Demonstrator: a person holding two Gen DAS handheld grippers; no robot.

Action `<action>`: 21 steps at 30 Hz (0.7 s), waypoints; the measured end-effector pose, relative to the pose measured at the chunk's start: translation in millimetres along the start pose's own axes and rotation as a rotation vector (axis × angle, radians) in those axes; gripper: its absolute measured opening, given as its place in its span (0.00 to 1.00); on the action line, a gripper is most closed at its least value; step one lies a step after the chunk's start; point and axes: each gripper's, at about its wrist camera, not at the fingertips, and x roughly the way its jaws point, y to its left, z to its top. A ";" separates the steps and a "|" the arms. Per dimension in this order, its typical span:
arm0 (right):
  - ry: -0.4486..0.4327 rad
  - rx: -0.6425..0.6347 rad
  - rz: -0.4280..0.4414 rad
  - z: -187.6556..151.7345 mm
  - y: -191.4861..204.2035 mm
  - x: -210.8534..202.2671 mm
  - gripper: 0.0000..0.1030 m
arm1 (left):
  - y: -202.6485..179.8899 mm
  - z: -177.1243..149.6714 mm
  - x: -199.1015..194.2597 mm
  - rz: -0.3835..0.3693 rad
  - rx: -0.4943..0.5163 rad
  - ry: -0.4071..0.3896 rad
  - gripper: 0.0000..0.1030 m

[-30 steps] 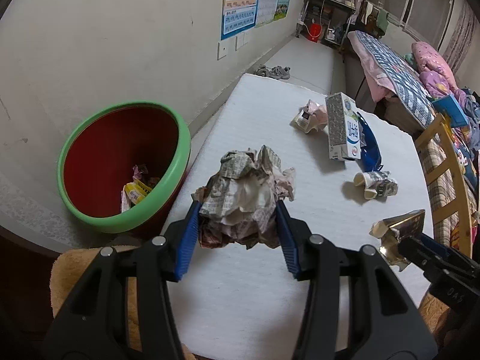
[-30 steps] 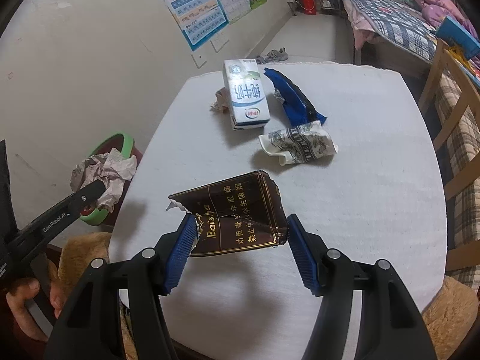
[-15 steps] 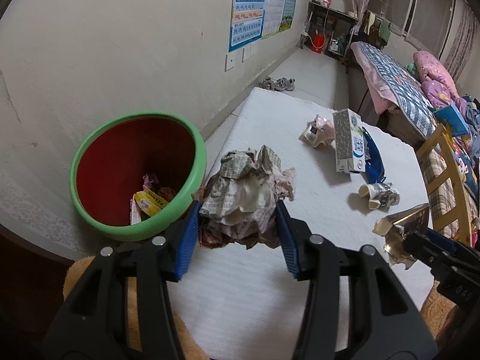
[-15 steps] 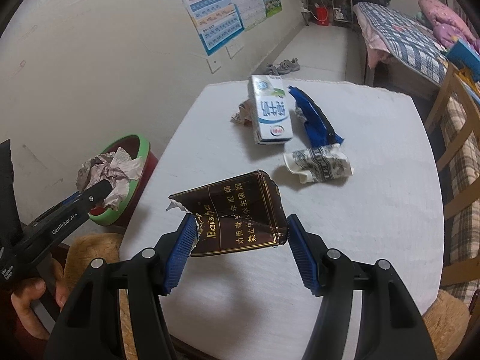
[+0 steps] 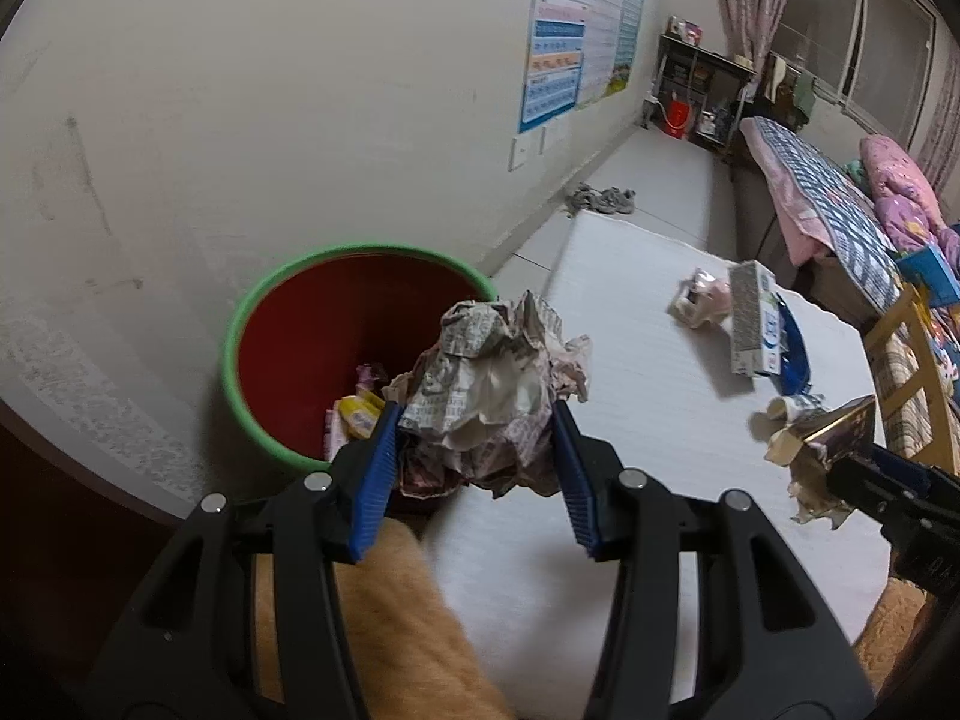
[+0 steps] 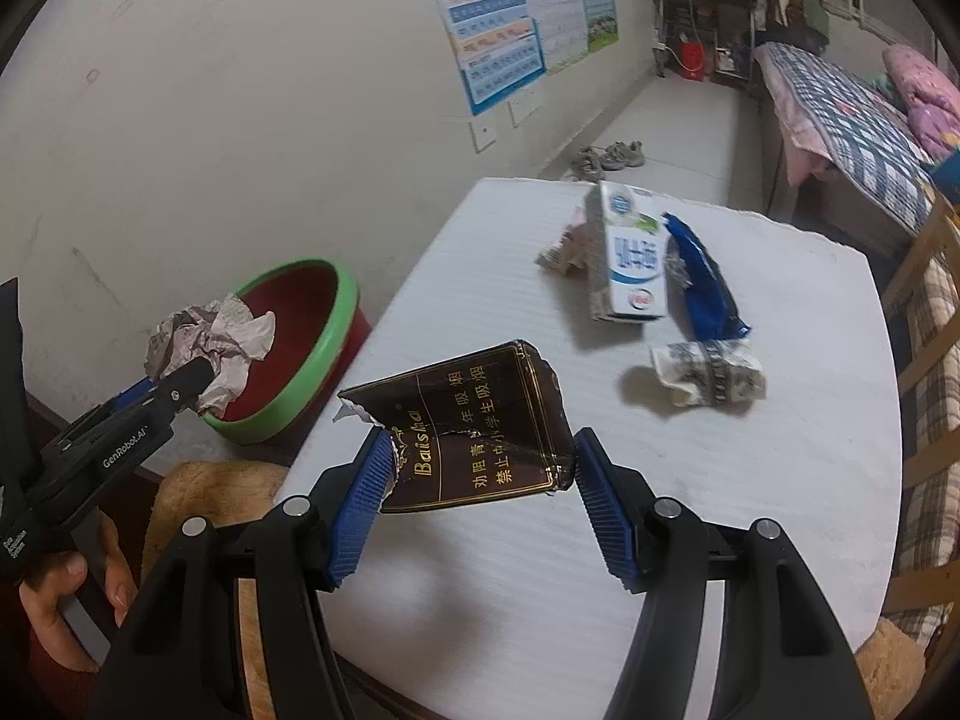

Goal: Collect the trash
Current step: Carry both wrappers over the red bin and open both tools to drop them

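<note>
My left gripper [image 5: 474, 426] is shut on a crumpled newspaper ball [image 5: 492, 384] and holds it at the near rim of a red bin with a green rim [image 5: 252, 312], left of the table; the ball also shows in the right wrist view [image 6: 204, 348]. The bin [image 6: 330, 324] holds several wrappers. My right gripper [image 6: 477, 468] is shut on a torn dark brown cigarette pack [image 6: 468, 420], held above the white table [image 6: 780, 480]. On the table lie a milk carton [image 6: 630, 264], a blue wrapper [image 6: 702, 282] and a crumpled printed wrapper [image 6: 708, 372].
A pink crumpled wrapper [image 6: 564, 246] lies behind the carton. A tan fuzzy cushion [image 5: 384, 618] sits below the table's near edge. A wooden chair [image 6: 924, 312] and a bed [image 6: 840, 120] stand to the right. Shoes [image 6: 606, 156] lie on the floor by the wall.
My left gripper has carried the newspaper ball left, from over the table to the bin's rim. My right gripper has drawn back from the table's litter with the pack.
</note>
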 end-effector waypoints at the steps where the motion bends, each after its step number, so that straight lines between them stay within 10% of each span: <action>1: 0.001 -0.006 0.001 0.9 2.3 0.7 0.59 | 4.5 0.9 -0.2 0.003 -0.007 -0.002 0.46; 21: -0.030 -0.146 0.054 38.3 77.0 19.0 0.59 | 75.1 15.9 2.5 0.053 -0.085 -0.036 0.46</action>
